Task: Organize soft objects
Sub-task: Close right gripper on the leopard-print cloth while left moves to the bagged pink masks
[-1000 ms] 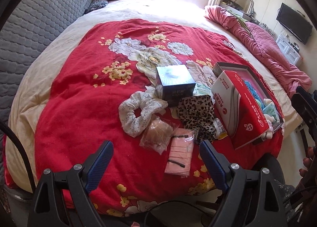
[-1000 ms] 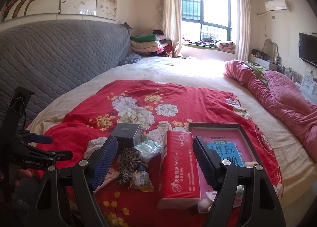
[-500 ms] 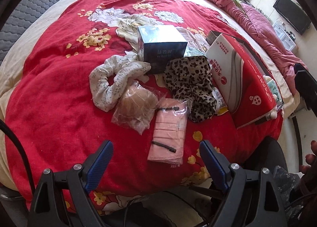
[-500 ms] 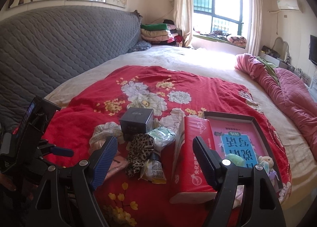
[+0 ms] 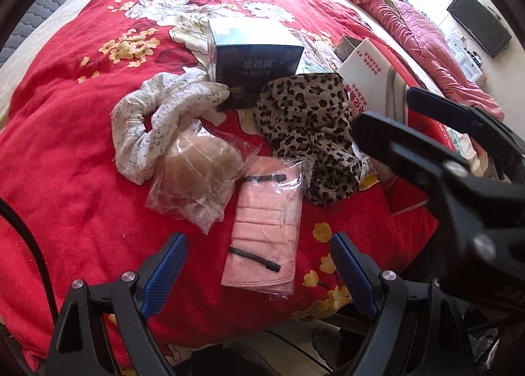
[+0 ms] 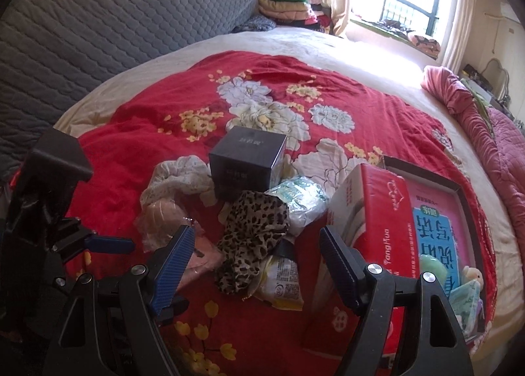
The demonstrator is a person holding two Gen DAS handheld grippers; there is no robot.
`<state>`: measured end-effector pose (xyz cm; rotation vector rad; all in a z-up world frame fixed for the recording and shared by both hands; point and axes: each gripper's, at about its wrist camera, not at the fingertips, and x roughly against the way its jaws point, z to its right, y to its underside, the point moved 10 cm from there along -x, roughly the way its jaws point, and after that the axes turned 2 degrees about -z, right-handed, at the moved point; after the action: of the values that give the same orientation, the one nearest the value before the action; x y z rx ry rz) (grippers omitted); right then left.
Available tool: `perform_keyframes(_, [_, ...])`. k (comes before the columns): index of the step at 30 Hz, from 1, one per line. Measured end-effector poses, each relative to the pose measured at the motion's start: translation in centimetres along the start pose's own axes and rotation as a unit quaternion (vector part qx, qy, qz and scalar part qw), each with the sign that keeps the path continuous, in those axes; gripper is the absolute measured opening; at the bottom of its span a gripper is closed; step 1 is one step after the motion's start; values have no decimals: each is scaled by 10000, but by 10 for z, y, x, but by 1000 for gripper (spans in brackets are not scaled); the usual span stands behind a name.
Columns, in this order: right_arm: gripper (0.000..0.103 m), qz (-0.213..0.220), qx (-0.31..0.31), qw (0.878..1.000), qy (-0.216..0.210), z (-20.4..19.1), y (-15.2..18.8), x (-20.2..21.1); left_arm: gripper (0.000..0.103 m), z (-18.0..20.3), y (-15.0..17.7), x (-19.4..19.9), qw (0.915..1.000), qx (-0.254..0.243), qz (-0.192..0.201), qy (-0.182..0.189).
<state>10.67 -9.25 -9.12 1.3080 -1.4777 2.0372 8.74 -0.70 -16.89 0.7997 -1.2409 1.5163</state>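
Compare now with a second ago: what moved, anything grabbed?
Both grippers came down toward the pile. The right gripper dipped over the leopard-print cloth and now shows in the left view. The left gripper closed in on the pink mask pack. Nothing grabbed; both stay open. The items haven't shifted.

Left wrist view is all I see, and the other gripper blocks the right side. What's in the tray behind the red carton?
Observer: The tray holds a pink book, with a small doll at its near end.
Operator: Is the right gripper holding anything?
Observer: No, the right gripper is open and empty, pointed at the leopard cloth.
Operator: Anything behind that cloth?
Observer: A green-and-white plastic pack, between the dark box and the red carton.
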Motion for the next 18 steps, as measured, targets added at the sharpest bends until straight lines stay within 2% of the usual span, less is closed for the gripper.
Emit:
perform_keyframes(7, [79,-560,122,9981,233,3,3,-44,87,-3,-1,-7,9999,85,-22,144])
perform_keyframes(15, [54,-947,537,9928,509,-1,11,-80,86,-4,-2,-13,9995,145,-58,257])
perform_keyframes(18, [48,-803,609,9931,593,1,11,-84,84,-5,-3,-15,9994,173,-60,285])
